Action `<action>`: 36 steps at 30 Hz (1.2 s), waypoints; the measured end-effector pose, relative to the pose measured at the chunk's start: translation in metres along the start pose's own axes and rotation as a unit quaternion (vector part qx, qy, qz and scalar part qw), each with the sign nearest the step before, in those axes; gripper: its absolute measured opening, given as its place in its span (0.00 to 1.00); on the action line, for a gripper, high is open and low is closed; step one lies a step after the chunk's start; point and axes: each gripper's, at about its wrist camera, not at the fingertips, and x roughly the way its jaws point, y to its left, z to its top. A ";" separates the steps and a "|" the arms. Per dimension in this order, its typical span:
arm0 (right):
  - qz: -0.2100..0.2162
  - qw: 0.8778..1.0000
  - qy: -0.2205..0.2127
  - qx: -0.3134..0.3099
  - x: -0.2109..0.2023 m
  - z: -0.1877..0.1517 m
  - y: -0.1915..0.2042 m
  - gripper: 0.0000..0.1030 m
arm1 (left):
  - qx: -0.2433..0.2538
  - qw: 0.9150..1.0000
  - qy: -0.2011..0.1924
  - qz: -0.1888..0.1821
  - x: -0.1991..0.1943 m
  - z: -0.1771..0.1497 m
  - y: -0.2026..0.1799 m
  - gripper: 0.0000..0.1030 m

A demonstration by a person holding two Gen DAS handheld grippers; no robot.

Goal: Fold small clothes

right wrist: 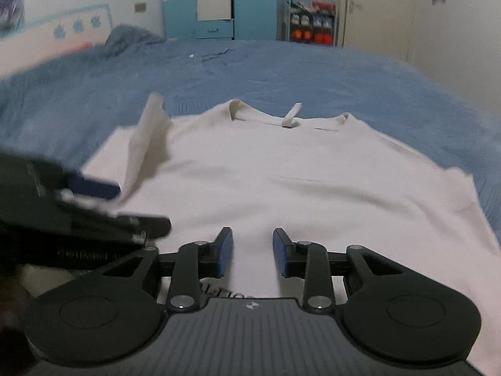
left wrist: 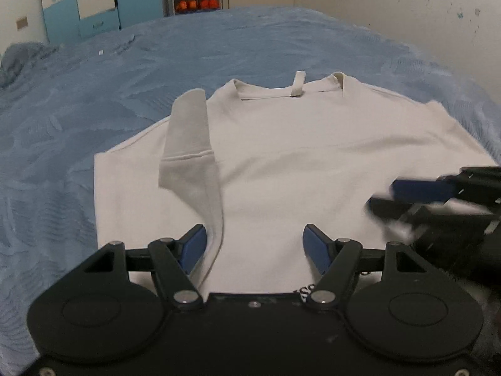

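Note:
A small white T-shirt [left wrist: 300, 163] lies spread on the blue bedspread [left wrist: 125, 72], collar and neck tag away from me. Its left sleeve [left wrist: 188, 144] is folded inward over the body and stands up in a ridge. My left gripper [left wrist: 255, 244] is open low over the shirt's near hem, its left pad beside the folded strip, nothing between the pads. In the right wrist view the same shirt [right wrist: 297, 181] fills the middle, and my right gripper [right wrist: 253, 252] is open above the hem. The left gripper [right wrist: 94, 197] shows blurred at the left there.
The bedspread [right wrist: 281, 72] stretches far beyond the shirt. A crumpled blue cloth [right wrist: 128, 39] lies at the bed's far left. A blue-and-white wardrobe [right wrist: 216, 3] and a shoe rack [right wrist: 311, 23] stand against the far wall.

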 end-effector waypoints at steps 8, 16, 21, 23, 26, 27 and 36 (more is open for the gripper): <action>-0.006 0.999 0.002 0.032 -0.003 -0.005 -0.031 0.34 | 0.002 1.000 0.001 -0.002 0.002 -0.003 0.014 0.71; -0.057 0.997 -0.003 0.051 -0.017 -0.010 -0.090 0.13 | -0.014 1.000 0.001 0.020 -0.014 -0.018 0.048 0.72; -0.159 0.982 -0.015 0.105 -0.030 -0.033 -0.137 0.52 | -0.075 0.996 -0.007 0.036 -0.021 -0.038 0.088 0.72; -0.168 0.979 -0.010 0.118 -0.033 -0.045 -0.153 0.45 | -0.107 0.994 -0.005 0.023 -0.024 -0.045 0.104 0.72; -0.167 0.978 -0.011 0.127 -0.034 -0.049 -0.155 0.44 | -0.127 0.992 -0.006 0.010 -0.027 -0.051 0.115 0.72; -0.174 0.977 -0.010 0.124 -0.034 -0.047 -0.151 0.44 | -0.125 0.992 -0.006 0.013 -0.028 -0.050 0.113 0.72; -0.013 0.997 -0.023 0.077 -0.055 -0.006 -0.064 0.45 | -0.047 0.998 -0.034 -0.019 -0.059 -0.005 0.038 0.69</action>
